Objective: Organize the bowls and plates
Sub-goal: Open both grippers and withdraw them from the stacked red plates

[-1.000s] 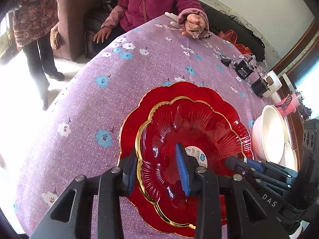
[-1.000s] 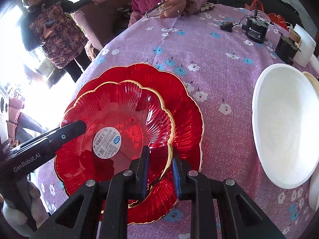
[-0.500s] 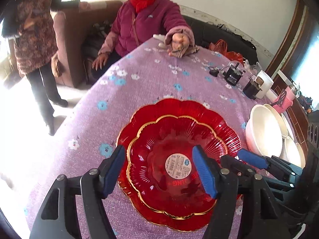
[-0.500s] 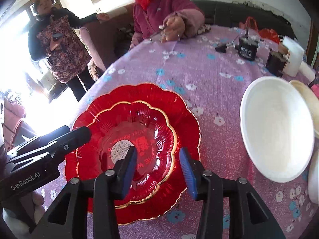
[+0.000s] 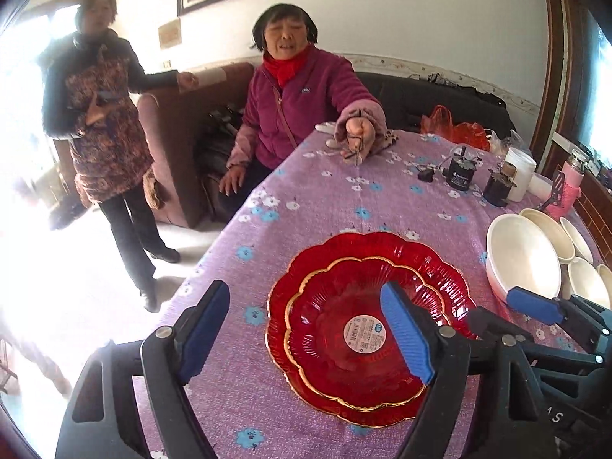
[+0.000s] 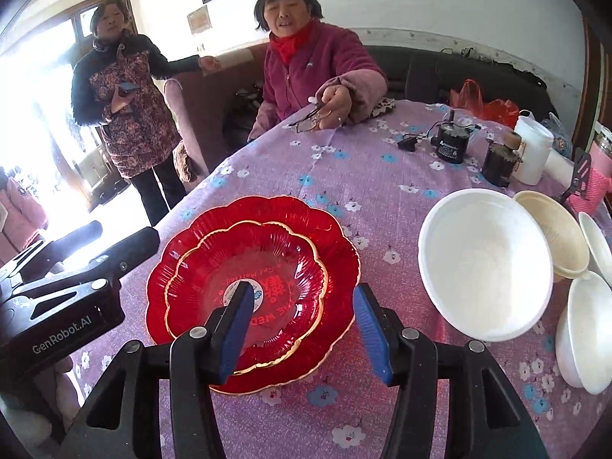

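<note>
A small red glass plate [image 5: 344, 329] [image 6: 244, 267] with a gold rim and a round sticker lies inside a larger red scalloped plate [image 5: 432, 267] [image 6: 336, 237] on the purple flowered tablecloth. My left gripper [image 5: 306, 329] is open and empty, held above the plates' left side. My right gripper [image 6: 302, 325] is open and empty, above the plates' near edge. A large white bowl [image 6: 485, 264] [image 5: 524, 256] sits right of the red plates, with a cream bowl [image 6: 554, 233] and smaller white bowls [image 6: 589, 329] beside it.
A seated woman [image 6: 306, 61] rests a hand with glasses [image 6: 310, 122] on the table's far edge. Another woman [image 6: 122, 103] stands at the left. Black devices [image 6: 451, 141], a white cup [image 6: 531, 149] and a pink bottle [image 5: 570, 187] stand at the far right.
Both grippers opened, let go of the small red plate now resting in the large one, and pulled back and up from the plates.
</note>
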`<state>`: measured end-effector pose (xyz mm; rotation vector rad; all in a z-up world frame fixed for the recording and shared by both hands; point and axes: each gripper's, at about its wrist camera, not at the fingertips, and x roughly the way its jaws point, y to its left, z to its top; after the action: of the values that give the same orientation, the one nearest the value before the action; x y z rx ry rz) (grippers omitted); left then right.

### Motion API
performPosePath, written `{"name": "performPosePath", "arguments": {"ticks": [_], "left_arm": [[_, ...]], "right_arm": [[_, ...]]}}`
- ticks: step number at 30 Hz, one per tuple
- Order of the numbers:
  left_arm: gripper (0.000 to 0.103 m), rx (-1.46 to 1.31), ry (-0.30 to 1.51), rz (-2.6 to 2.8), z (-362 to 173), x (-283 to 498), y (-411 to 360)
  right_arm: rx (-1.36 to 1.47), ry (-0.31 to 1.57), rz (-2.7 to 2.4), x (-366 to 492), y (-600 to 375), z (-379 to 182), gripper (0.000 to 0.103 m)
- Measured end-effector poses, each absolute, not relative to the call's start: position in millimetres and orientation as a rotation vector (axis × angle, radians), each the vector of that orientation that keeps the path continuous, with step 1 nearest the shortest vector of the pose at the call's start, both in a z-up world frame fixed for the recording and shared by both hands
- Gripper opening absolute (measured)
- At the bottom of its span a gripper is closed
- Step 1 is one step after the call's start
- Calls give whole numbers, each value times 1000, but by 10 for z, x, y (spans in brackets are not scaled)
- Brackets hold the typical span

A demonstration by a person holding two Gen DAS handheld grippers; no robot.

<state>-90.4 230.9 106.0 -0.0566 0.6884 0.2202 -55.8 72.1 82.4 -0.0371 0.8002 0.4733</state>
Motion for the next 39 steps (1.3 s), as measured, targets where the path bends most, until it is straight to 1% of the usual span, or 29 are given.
{"name": "performPosePath", "arguments": {"ticks": [5, 7, 17, 20, 22, 23, 27, 29, 30, 31, 33, 39], "left_arm": [[86, -15, 624, 250, 1172, -1079, 2203], [87, 2, 609, 251, 1202, -1130, 2151], [88, 40, 540, 249, 1330, -1337, 1872], [93, 47, 509, 254, 1356, -1384, 1763], [100, 61, 478, 263, 1381, -1416, 1671], [102, 71, 471, 267, 1387, -1426, 1625], [103, 126, 451, 260, 1396, -1399, 1378], [103, 149, 444, 250, 1393, -1383, 1252], [103, 158, 444, 240, 1392, -1369, 1182], [103, 165, 448, 227, 1390, -1352, 1128], [103, 181, 465, 200, 1377, -1299, 995], [103, 200, 523, 140, 1293, -1118, 663]], "right_arm": [[-6, 780, 471, -694, 600, 843, 62], [12, 777, 466, -733, 537, 831, 63], [80, 766, 427, -872, 193, 753, 63], [93, 753, 405, -913, 82, 745, 63], [102, 739, 387, -954, -16, 742, 63], [103, 731, 378, -965, -53, 748, 63], [80, 650, 287, -1087, -221, 819, 64], [56, 575, 209, -1175, -292, 872, 78], [54, 541, 183, -1210, -340, 892, 91], [56, 513, 162, -1229, -389, 907, 97], [72, 488, 124, -1224, -518, 928, 97], [123, 516, 72, -1117, -899, 916, 97]]}}
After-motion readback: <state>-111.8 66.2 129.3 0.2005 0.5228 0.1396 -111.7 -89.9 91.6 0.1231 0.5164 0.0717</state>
